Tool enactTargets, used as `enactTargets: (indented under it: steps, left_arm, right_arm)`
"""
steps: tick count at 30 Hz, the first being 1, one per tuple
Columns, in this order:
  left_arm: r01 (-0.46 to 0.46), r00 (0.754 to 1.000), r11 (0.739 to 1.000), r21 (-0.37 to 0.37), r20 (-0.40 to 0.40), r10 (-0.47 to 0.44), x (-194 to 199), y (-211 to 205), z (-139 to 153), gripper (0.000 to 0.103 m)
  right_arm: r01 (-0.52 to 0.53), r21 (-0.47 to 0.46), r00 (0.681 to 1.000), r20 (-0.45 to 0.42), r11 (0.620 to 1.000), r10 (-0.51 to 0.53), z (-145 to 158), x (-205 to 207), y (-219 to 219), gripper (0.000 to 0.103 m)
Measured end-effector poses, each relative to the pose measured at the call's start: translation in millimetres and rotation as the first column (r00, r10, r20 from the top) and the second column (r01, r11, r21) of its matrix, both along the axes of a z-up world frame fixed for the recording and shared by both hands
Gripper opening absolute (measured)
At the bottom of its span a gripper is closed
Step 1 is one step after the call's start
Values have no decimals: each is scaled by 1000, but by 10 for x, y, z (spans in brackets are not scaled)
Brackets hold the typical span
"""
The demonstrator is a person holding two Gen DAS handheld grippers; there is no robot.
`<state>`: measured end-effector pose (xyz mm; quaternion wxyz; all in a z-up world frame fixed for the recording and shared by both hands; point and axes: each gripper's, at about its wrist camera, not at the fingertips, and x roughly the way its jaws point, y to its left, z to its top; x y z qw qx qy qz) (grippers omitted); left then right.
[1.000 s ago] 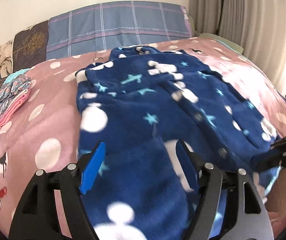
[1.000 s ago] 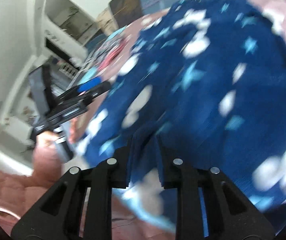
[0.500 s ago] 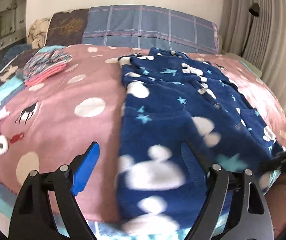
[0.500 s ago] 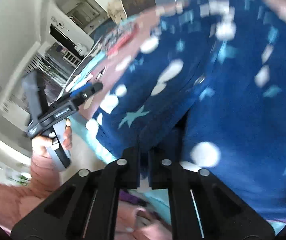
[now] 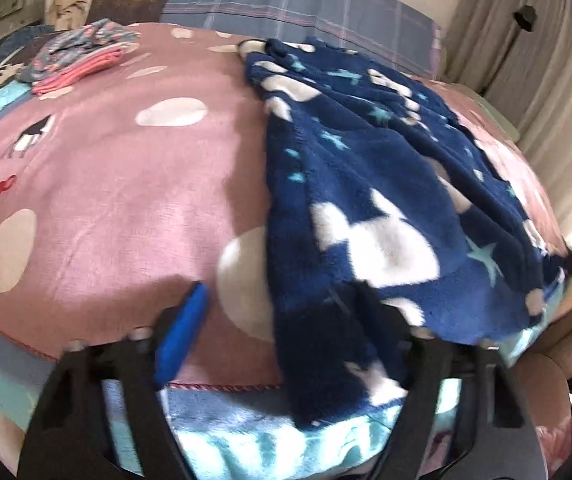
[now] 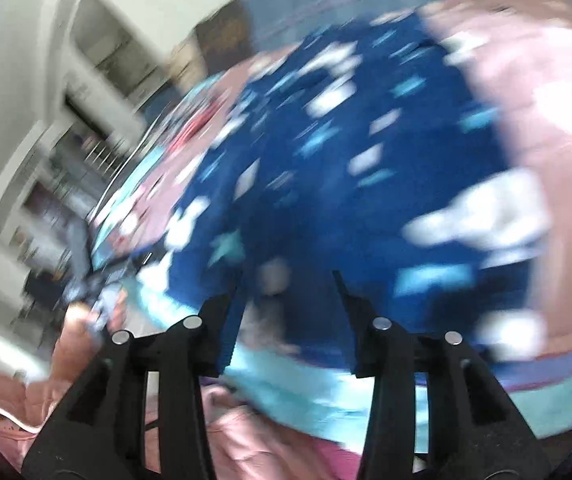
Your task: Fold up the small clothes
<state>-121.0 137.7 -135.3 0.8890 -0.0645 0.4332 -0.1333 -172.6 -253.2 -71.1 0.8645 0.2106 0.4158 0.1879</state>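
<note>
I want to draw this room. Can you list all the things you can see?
fleece garment: one, dark blue with white blobs and light blue stars, spread on the bed's right part, hem over the near edge.
blanket: one, pink with pale spots, covering the bed.
folded clothes: one small pile, pink and patterned, far left on the blanket.
pillow: one, blue-grey plaid, at the head of the bed.
curtain: pale, at the right.
left tongs: black, one blue pad, open, hem lying between the fingers.
right tongs: black, open, at the garment's hem.

Soft daylight, fisheye-curved edges; the right wrist view is heavily motion-blurred.
</note>
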Motion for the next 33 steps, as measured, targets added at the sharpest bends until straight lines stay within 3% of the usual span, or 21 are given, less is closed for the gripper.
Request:
enactTargets:
  steps: [1,2,3,5,7,11,12,13,14,16,17,18,19,21,23,27,28,29,30,33]
  left_arm:
    - [22,1000,1000,-11,-3,-22,-15,-21,-3,44]
    - [41,999,999,-25,-8,-41,-37,-43,-1,34]
    - [54,998,998,-44,-13,-55,-50,-68,7,15]
    - [45,999,998,-42,-7,-45,-103,-85,54,12]
    - [37,999,998,-47,15,-36,-182,-71,118,11]
    - [25,1000,997,-73,8,-24,-207,-18,98,14]
    - [7,1000,997,-76,-4,-7,-193,-8,51,24]
    - [-20,1000,997,-75,-25,18,-169,2,3,47]
    - [-33,999,996,-88,-30,31,-165,28,-23,53]
    - [-38,999,990,-134,-25,35,-170,43,-41,61]
    - [-36,999,990,-135,-25,32,-167,39,-46,62]
    - [-34,999,991,-131,-27,31,-158,33,-52,61]
    - [-39,999,992,-121,-31,36,-152,24,-53,50]
    - [-10,999,991,-132,-49,3,-152,8,-33,10]
    - [-13,998,986,-164,-55,4,-200,28,13,10]
    - [13,999,991,-133,-51,-20,-230,13,36,12]
    - [5,998,991,-133,-64,-14,-221,22,20,19]
    - [-10,997,990,-138,-80,-1,-219,45,1,27]
    - [-24,996,990,-142,-87,12,-214,64,-11,45]
    - [-47,995,980,-193,-91,30,-236,139,-42,56]
  right_arm:
    - [71,7,997,-13,997,-71,6,-19,-201,46]
    - [163,7,985,-53,987,-163,-50,-42,-445,48]
    - [210,6,974,-82,978,-209,-107,-64,-579,48]
    - [290,50,947,-160,956,-279,-266,-106,-832,48]
    - [298,115,938,-218,948,-269,-419,-143,-914,48]
    - [250,202,945,-264,947,-193,-599,-90,-881,50]
    - [240,229,944,-280,943,-173,-648,-46,-859,54]
    - [235,245,943,-293,940,-159,-684,-5,-853,55]
    - [238,250,940,-302,938,-158,-723,38,-845,57]
    - [259,216,931,-316,941,-184,-719,20,-850,36]
    - [270,214,926,-325,939,-193,-700,-12,-886,14]
    - [271,248,930,-318,930,-186,-672,-62,-925,12]
    - [263,241,935,-302,934,-185,-596,-133,-934,12]
    - [230,165,944,-279,959,-178,-483,-259,-903,11]
    - [210,146,947,-277,967,-164,-456,-317,-858,11]
    - [169,161,960,-249,972,-125,-497,-242,-776,18]
    - [156,186,964,-245,970,-108,-492,-217,-780,21]
    - [134,205,968,-235,970,-84,-481,-189,-767,31]
    - [117,208,971,-228,971,-69,-479,-174,-761,48]
    - [94,179,971,-232,979,-50,-511,-70,-721,52]
